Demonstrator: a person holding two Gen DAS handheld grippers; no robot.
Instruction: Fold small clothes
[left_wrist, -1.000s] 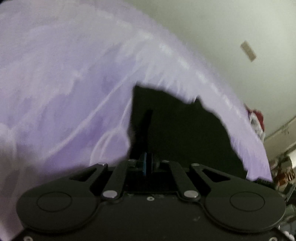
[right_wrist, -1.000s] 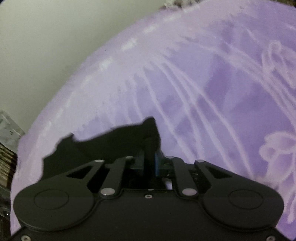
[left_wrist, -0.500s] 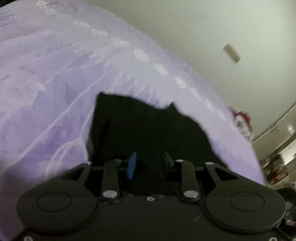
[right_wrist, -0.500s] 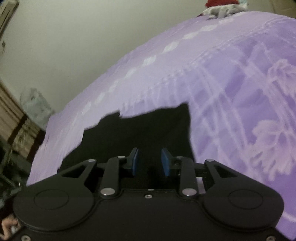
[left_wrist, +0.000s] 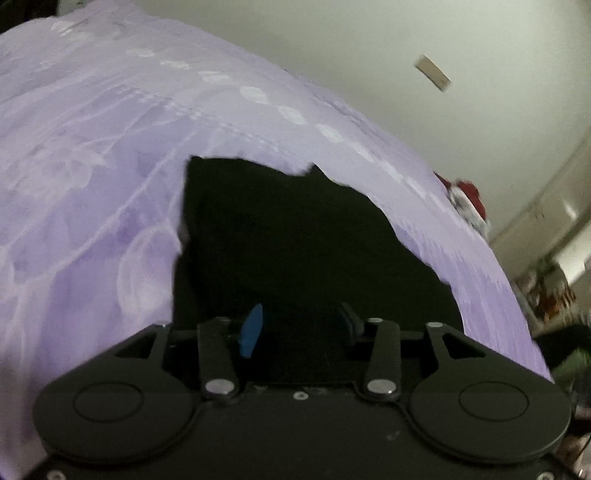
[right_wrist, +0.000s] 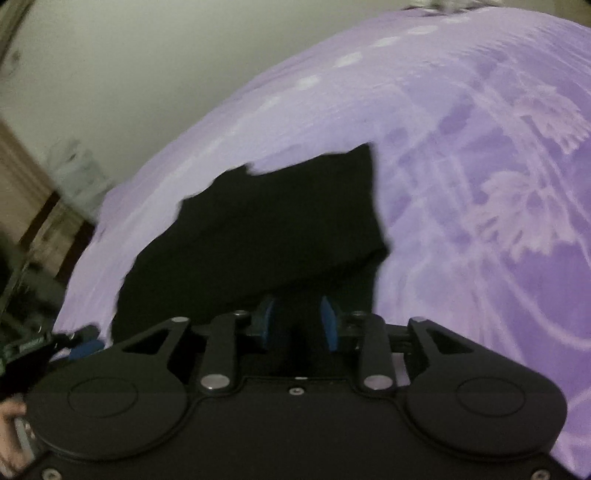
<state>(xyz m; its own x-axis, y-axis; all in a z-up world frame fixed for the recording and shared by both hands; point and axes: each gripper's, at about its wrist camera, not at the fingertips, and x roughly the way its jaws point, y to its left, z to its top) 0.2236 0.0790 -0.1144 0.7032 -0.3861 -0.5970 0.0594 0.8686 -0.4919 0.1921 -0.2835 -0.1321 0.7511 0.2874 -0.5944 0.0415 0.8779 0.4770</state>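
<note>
A black piece of clothing (left_wrist: 295, 236) lies on a bed with a purple bedspread (left_wrist: 92, 177). The bedspread has pale flower and leaf shapes on it. The cloth is so dark that its folds are hard to see, but one layer looks like it lies over another, with a folded edge running across it in the right wrist view (right_wrist: 266, 229).

The left hand-held gripper (left_wrist: 297, 323) is open. Its two fingers stand well apart, one with a blue pad (left_wrist: 253, 326), and nothing is between them. They sit over the near edge of the black cloth. I cannot tell if they touch it.

The right hand-held gripper (right_wrist: 297, 321) is open too. Both of its blue pads (right_wrist: 328, 325) show, with a gap between them, and they hold nothing. They are over the near part of the black cloth, close to its right side.

The far edge of the cloth is wavy, with a small point sticking up near the middle. The purple bedspread shows all around it on the left, right and far sides.

Past the bed there is a pale wall (left_wrist: 406, 44). Something red and white (left_wrist: 467, 201) sits at the far right edge of the bed in the left wrist view. It is too blurry to say what it is.
</note>
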